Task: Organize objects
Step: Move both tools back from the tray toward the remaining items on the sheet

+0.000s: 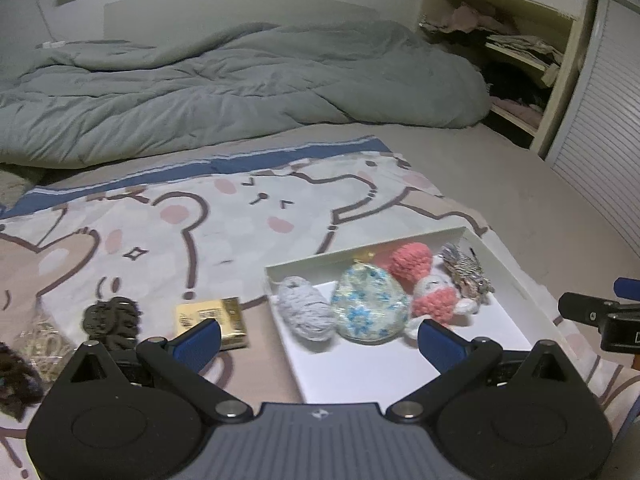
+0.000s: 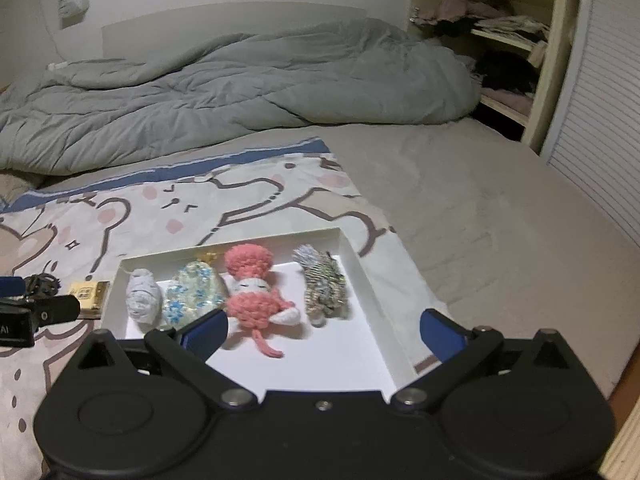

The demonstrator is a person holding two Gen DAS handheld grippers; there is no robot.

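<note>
Both grippers up over the bed, nothing held. Left gripper (image 1: 318, 340) has jaws spread wide, blue pads either side of the white tray's (image 1: 360, 368) near left corner. Right gripper (image 2: 324, 332) also spread wide, empty, hanging over the tray's (image 2: 372, 292) near edge.

Inside the tray, a row along the far wall, L to R: grey yarn bundle (image 2: 143, 295), blue-floral pouch (image 2: 192, 294) touching it, pink crochet doll (image 2: 254, 294) lying head toward the back, then a striped knit piece (image 2: 324, 286) just beside the doll, not touching the right wall. Near half of the tray is bare white.

Outside the tray, on the bear-print blanket (image 1: 160, 232): gold packet (image 1: 214, 320) just left of the tray, black knit item (image 1: 112, 320) left of that, and a tangle of pale stuff (image 1: 40, 344) at the far left, too blurry to name. Rumpled grey duvet (image 1: 240, 84) lies at the back of the bed, shelf unit (image 1: 516, 52) off to the R.
</note>
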